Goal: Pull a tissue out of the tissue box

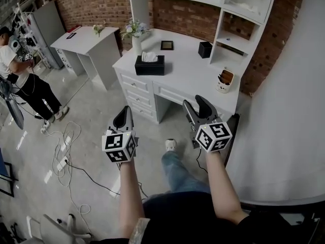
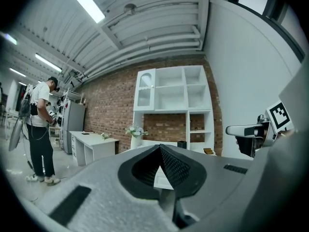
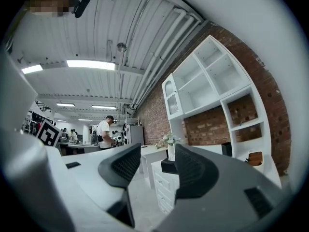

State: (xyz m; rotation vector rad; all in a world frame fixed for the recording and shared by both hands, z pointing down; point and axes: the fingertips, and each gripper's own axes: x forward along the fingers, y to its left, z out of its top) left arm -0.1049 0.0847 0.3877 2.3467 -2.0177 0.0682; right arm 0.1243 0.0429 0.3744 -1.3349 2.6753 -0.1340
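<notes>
On desk (image 1: 188,71): one tissue box (image 1: 149,65); left claw (image 1: 124,115) clenched empty, right claw (image 1: 196,103) released.

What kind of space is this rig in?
Probably a lab or studio staged as a home office: white desk and shelves against a brick wall, loose cables on the floor, a second person.

Left hand-held gripper (image 1: 124,112) has jaws together; right hand-held gripper (image 1: 195,102) jaws apart.

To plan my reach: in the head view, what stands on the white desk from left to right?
First the tissue box, then the small dark frame, the black box, the white cup.
</notes>
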